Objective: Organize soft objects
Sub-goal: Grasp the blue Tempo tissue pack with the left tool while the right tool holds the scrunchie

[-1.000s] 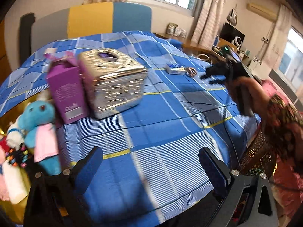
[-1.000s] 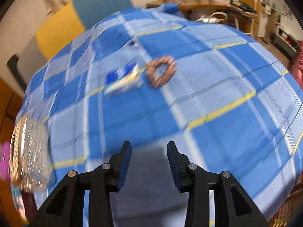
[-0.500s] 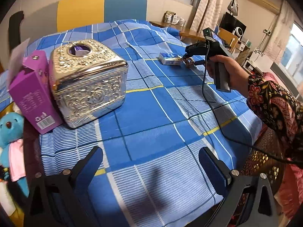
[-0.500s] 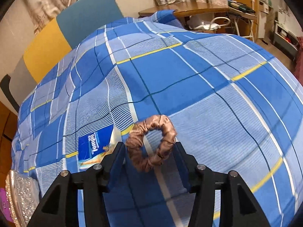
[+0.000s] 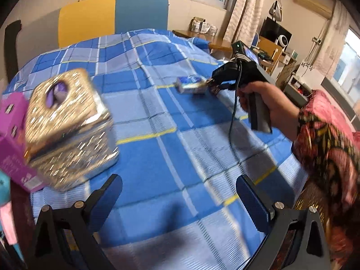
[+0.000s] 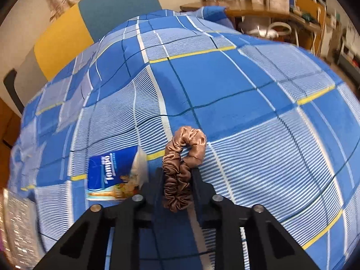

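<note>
Scrunchie [image 6: 183,168], bronze satin, lies on the blue plaid bedspread [image 6: 258,103] at the six o'clock side of the right wrist view, its near half squeezed flat between the black fingers [image 6: 198,180] of the right gripper [image 6: 177,175]. The jaws are closing and the pads already press the fabric from both sides, bunching it into tight folds; the far loop bulges free toward twelve o'clock. Just beside the scrunchie, at nine o'clock from it, rests a blue tissue pack [image 6: 110,175] with a bit of white tissue sticking out of its near end; the pack seems to touch the left finger, though blur makes that hard to say. At the eight o'clock edge a glittery box shows only as a smear.

In the left wrist view the left gripper [image 5: 180,200] hangs over the bedspread with its blue pads [image 5: 252,200] spread wide and nothing between them. At nine o'clock sits the ornate gold tissue box [image 5: 67,126], blurred, with a purple carton [image 5: 13,139] touching its left side. A teal and pink plush toy [image 5: 5,204] peeks in at the eight o'clock edge. At two o'clock a hand [image 5: 267,103] in a floral sleeve [image 5: 326,153] grips the right gripper's handle, its tips down at the scrunchie next to the pack. A yellow and blue headboard [image 5: 112,18] stands at twelve o'clock.
</note>
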Motion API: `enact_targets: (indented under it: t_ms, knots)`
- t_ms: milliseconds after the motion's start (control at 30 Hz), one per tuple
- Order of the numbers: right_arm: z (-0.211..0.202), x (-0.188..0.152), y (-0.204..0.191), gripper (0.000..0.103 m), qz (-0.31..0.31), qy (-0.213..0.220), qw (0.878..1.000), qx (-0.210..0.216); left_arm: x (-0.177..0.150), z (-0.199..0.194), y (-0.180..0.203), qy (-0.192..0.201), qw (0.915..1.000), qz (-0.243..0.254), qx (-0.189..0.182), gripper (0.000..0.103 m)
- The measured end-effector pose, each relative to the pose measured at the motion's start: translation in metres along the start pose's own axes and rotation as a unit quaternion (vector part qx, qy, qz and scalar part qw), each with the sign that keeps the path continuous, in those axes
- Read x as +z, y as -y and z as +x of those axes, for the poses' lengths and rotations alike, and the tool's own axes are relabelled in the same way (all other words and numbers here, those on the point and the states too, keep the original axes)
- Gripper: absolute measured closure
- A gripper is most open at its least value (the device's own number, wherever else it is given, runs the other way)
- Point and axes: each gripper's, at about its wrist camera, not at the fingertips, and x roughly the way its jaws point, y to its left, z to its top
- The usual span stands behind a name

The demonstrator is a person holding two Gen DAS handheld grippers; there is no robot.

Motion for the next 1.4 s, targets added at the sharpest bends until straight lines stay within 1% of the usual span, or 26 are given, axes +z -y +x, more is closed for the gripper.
enact_targets:
  t_ms: [100,133,200,267,333,433,500,600,633,667,733,767,800,833,867,900,933,967,1000,1033,1067,1100,1167,1200,1333,1400]
  knots:
    - [-0.009,0.006,0.007,0.081,0.025,0.003,0.999,0.022,0.024,0.011,0.012,0.009,0.9999,0.003,0.008,0.001]
    - [-0.014,0.007,0.009,0.081,0.029,0.005,0.999,0.020,0.031,0.015,0.016,0.010,0.9999,0.004,0.009,0.001]
    - [-0.022,0.009,0.013,0.081,0.030,0.006,1.000,-0.006,0.053,0.030,0.021,0.007,1.0000,-0.003,0.005,0.001]
    - [-0.028,0.010,0.021,0.081,0.039,0.003,0.999,-0.030,0.079,0.049,0.021,0.001,0.9995,-0.030,0.008,0.001]
    - [-0.030,0.011,0.030,0.081,0.058,-0.007,0.998,-0.034,0.106,0.072,0.020,-0.007,0.9986,-0.052,0.007,0.001]
    - [-0.035,0.013,0.044,0.081,0.084,-0.010,0.996,-0.037,0.144,0.108,0.027,-0.003,0.9990,-0.038,0.025,0.001]
    - [-0.037,0.015,0.048,0.081,0.088,-0.004,0.995,-0.044,0.164,0.139,0.024,-0.025,0.9983,-0.049,0.017,0.001]
    - [-0.037,0.016,0.051,0.081,0.094,-0.002,0.995,-0.039,0.187,0.188,0.022,-0.049,0.9974,-0.042,0.033,0.001]
    - [-0.037,0.017,0.050,0.081,0.096,-0.002,0.995,-0.035,0.191,0.199,0.023,-0.047,0.9977,-0.033,0.035,0.001]
    - [-0.036,0.017,0.050,0.081,0.098,-0.003,0.995,-0.033,0.192,0.209,0.025,-0.050,0.9979,-0.020,0.035,0.001]
    - [-0.036,0.017,0.050,0.081,0.099,-0.004,0.995,-0.029,0.189,0.233,0.026,-0.075,0.9965,-0.004,0.037,0.001]
    - [-0.037,0.018,0.049,0.081,0.097,-0.003,0.995,-0.027,0.186,0.240,0.024,-0.085,0.9960,-0.007,0.027,0.002]
    - [-0.038,0.019,0.048,0.081,0.095,-0.001,0.995,-0.028,0.182,0.243,0.025,-0.091,0.9958,-0.008,0.006,0.004]
    - [-0.039,0.020,0.048,0.081,0.093,0.003,0.995,-0.031,0.178,0.239,0.029,-0.091,0.9952,-0.005,-0.036,0.005]
    - [-0.041,0.020,0.050,0.081,0.092,0.006,0.995,-0.034,0.175,0.233,0.033,-0.086,0.9941,0.003,-0.066,0.005]
    - [-0.044,0.021,0.053,0.081,0.099,0.009,0.994,-0.034,0.170,0.223,0.043,-0.081,0.9912,0.022,-0.103,0.005]
    - [-0.046,0.022,0.058,0.081,0.110,0.012,0.993,-0.030,0.165,0.214,0.051,-0.080,0.9879,0.044,-0.126,0.005]
    - [-0.047,0.023,0.064,0.081,0.122,0.014,0.992,-0.024,0.160,0.204,0.060,-0.076,0.9851,0.069,-0.138,0.005]
    - [-0.049,0.023,0.068,0.081,0.131,0.015,0.991,-0.022,0.157,0.198,0.065,-0.071,0.9842,0.082,-0.140,0.005]
    - [-0.050,0.022,0.072,0.081,0.139,0.017,0.990,-0.023,0.155,0.190,0.069,-0.061,0.9848,0.097,-0.130,0.005]
    - [-0.051,0.022,0.077,0.081,0.150,0.018,0.988,-0.024,0.156,0.186,0.068,-0.053,0.9866,0.100,-0.118,0.005]
    - [-0.052,0.021,0.081,0.081,0.160,0.018,0.987,-0.023,0.158,0.184,0.066,-0.041,0.9898,0.104,-0.089,0.005]
    - [-0.053,0.019,0.084,0.081,0.171,0.018,0.985,-0.019,0.164,0.186,0.064,-0.024,0.9925,0.117,-0.023,0.004]
    - [-0.053,0.019,0.084,0.081,0.173,0.018,0.985,-0.016,0.170,0.190,0.061,-0.021,0.9935,0.112,0.001,0.004]
    - [-0.052,0.021,0.078,0.081,0.162,0.018,0.987,-0.011,0.185,0.216,0.057,-0.035,0.9945,0.090,0.042,0.002]
    - [-0.052,0.022,0.077,0.081,0.160,0.018,0.987,-0.008,0.189,0.233,0.060,-0.055,0.9935,0.090,0.042,0.002]
